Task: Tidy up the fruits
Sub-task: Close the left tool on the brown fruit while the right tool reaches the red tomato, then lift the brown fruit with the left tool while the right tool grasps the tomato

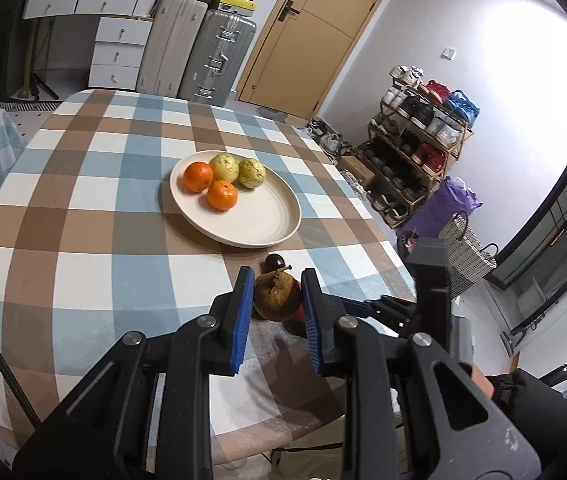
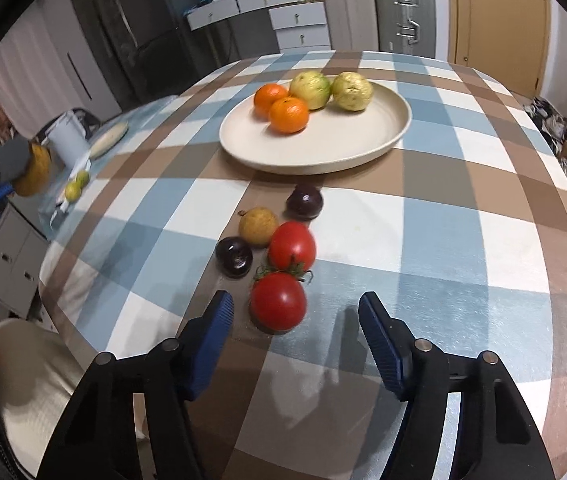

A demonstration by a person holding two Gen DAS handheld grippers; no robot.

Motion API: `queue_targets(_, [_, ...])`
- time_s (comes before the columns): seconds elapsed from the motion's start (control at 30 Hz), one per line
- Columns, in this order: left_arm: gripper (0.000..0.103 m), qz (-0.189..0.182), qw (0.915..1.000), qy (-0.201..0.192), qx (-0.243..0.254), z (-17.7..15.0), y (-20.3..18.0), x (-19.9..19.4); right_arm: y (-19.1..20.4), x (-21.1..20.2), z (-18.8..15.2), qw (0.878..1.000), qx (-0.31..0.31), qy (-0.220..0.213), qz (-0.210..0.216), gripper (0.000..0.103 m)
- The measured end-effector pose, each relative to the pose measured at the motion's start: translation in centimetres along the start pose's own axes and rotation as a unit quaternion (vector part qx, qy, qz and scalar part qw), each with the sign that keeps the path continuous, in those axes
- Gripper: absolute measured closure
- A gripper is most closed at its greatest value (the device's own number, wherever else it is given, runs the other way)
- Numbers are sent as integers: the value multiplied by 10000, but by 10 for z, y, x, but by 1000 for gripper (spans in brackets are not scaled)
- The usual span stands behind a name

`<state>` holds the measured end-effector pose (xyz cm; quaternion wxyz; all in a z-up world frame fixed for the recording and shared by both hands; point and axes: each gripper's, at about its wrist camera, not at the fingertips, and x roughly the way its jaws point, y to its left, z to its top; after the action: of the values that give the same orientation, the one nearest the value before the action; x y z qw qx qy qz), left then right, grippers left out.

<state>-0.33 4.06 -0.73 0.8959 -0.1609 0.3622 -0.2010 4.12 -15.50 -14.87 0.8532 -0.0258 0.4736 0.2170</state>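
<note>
- My left gripper (image 1: 277, 300) is clamped on a brown pear-like fruit (image 1: 276, 295), held clear of the checked tablecloth (image 1: 83, 216) at the lower middle of the left wrist view; both blue pads press its sides.
- In the right wrist view that same held fruit shows at the far left edge, against the left gripper's pad.
- My right gripper (image 2: 297, 322) has its fingers apart at the bottom of its own view, gripping nothing; the near tomato (image 2: 278, 306) lies on the cloth just ahead of the left finger, apart from both pads.
- A second tomato (image 2: 292, 245) sits directly above the first in the frame, its green stem leaves between the two.
- A yellow-brown fruit (image 2: 258, 226) lies just left of that second tomato, with one dark purple fruit (image 2: 234, 257) at its lower left and another (image 2: 304, 201) at its upper right, near the plate's rim.
- The cream plate (image 2: 363, 144) stands in the upper middle of the right wrist view, holding two oranges (image 2: 288, 115) and two yellow-green fruits (image 2: 351, 86) along its far side.
</note>
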Motion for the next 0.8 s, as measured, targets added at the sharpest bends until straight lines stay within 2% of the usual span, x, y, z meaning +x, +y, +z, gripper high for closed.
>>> queue_targets(0.1, [82,-20,10000,36,22,-1,-2,2,2,5,2,9999,-60,33,-86,50])
queue_targets(0.2, [82,3,10000,22,-21,-2,-2,2,4,10,3,9999,-49,139,-37,58])
queue_targets(0.27, [82,37,10000,25,-56,-3,-1,4,7,11,3,9998,-119,150,-40,72])
queue_targets(0.4, [82,98,9999,73,-63,-3,0,7,10,10,1,9996,-171,179,96,73])
queue_targets(0.8, [82,420,9989,202,-75,-4,7,21,2,-20,5,9992,8,-238,314,73])
